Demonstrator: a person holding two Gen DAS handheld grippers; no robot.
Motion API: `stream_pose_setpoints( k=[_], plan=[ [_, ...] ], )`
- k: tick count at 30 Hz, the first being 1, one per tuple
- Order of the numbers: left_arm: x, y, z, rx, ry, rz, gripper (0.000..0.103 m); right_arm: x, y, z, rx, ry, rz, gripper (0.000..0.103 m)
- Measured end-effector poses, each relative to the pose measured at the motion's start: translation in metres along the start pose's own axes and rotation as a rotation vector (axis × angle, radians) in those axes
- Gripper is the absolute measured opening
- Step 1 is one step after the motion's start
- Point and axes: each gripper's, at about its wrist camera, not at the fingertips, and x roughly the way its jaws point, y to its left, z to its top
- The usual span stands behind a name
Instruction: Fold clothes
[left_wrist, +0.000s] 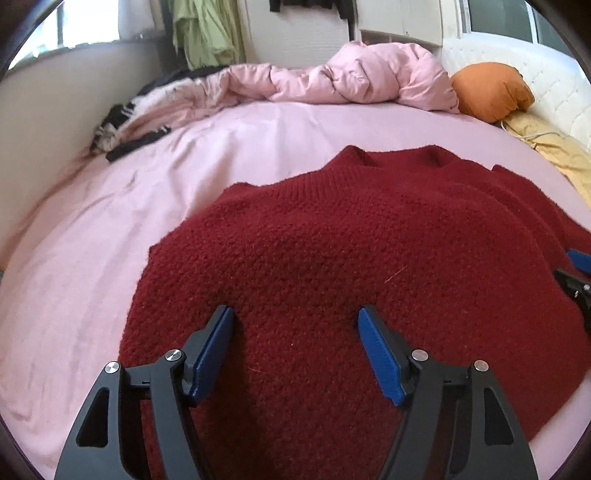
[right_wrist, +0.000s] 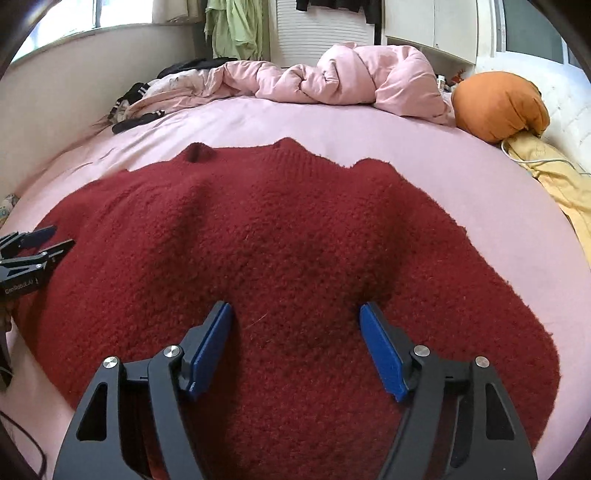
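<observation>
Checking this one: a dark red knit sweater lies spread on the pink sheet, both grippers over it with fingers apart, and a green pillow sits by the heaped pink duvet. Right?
One slip: the pillow is orange, not green, as the right wrist view shows. The rest stands: the red sweater lies spread on the pink sheet, with the left gripper and right gripper over it, fingers apart.

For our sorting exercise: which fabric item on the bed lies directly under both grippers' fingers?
The dark red knitted sweater; the pink duvet and orange cushion sit bunched at the far edge.
</observation>
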Motion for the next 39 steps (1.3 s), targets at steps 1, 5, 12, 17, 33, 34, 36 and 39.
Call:
stream_pose_setpoints(
  k=[1,5,12,17,33,34,36,39],
  plan=[
    [-0.001,0.003,0.003,-0.006,0.021,-0.03,0.072,0.0,0.0,0.002,-0.009,0.007,0.007,0.072],
    [-0.02,0.038,0.024,-0.086,0.042,-0.189,0.073,-0.015,-0.015,0.016,0.004,0.022,0.097,0.072],
    [-0.002,0.109,0.077,-0.092,0.053,-0.131,0.089,-0.023,-0.077,0.067,0.0,-0.015,0.072,0.072],
    [0.048,0.126,0.094,-0.072,0.172,-0.268,0.089,0.024,-0.113,0.108,-0.001,0.117,0.142,0.072],
    [0.081,0.078,0.095,0.075,0.2,-0.219,0.035,0.102,-0.095,0.123,-0.048,0.214,0.229,0.027],
    [0.07,0.078,0.097,0.074,0.169,-0.183,0.033,0.098,-0.093,0.124,-0.059,0.205,0.229,0.025],
    [0.056,0.076,0.098,0.088,0.127,-0.186,0.031,0.087,-0.091,0.125,-0.063,0.171,0.23,0.022],
    [0.039,0.065,0.096,0.113,0.095,-0.227,0.027,0.071,-0.09,0.127,-0.055,0.121,0.244,0.021]
  ],
)
